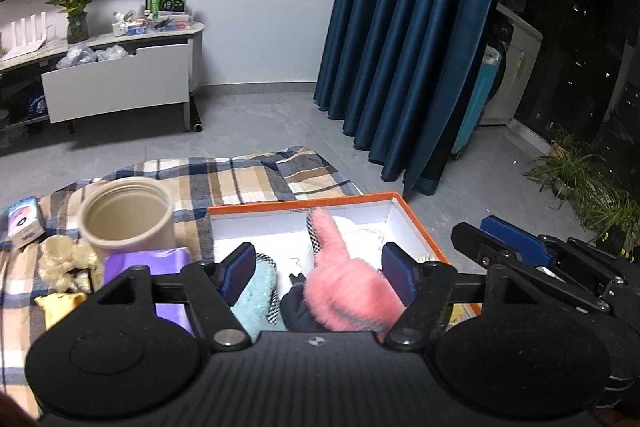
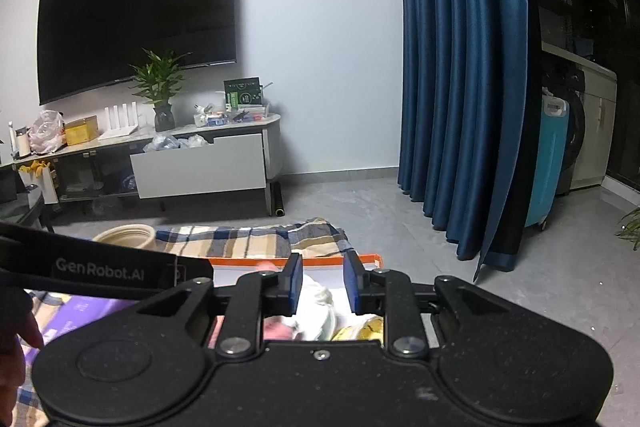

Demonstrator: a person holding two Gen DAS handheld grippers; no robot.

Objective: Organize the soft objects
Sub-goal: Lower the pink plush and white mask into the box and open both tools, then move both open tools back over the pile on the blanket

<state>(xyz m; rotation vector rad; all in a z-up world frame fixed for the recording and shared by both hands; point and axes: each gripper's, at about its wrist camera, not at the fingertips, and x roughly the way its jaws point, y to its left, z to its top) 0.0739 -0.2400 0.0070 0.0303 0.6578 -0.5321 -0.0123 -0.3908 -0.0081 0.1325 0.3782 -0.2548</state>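
Left gripper [image 1: 318, 269] jaws spread wide, nothing pinched; blue pads stand clear on either side of the soft items below. Right gripper [image 2: 322, 285] jaws parted a little, nothing visibly clamped; a white cloth [image 2: 316, 307] shows in the gap under them, contact not clear.

Plaid blanket [image 1: 224, 179] lies on the floor ahead of and under both grippers, carrying everything else.

Orange-rimmed box [image 1: 416, 223], white inside, sits directly under and ahead of the left gripper's fingers. From the right wrist view its far rim runs just beyond the fingertips.

Beige cylindrical container [image 1: 128, 215], open top, upright, ahead-left of the left gripper, just beside the box's left wall.

Pink fluffy item [image 1: 348, 287] in the box, between the left gripper's pads but nearer the right pad, one long part pointing away from the gripper. Dark fabric [image 1: 298, 311] under its near end.

Light blue fuzzy item [image 1: 258, 297] just beside the left pad, checkered trim along its edge.

Purple packet [image 1: 148, 261] left of the left pad, outside the box.

Cream ruffled piece [image 1: 68, 261] further left, touching the container's base.

Small printed carton [image 1: 24, 221] far left.
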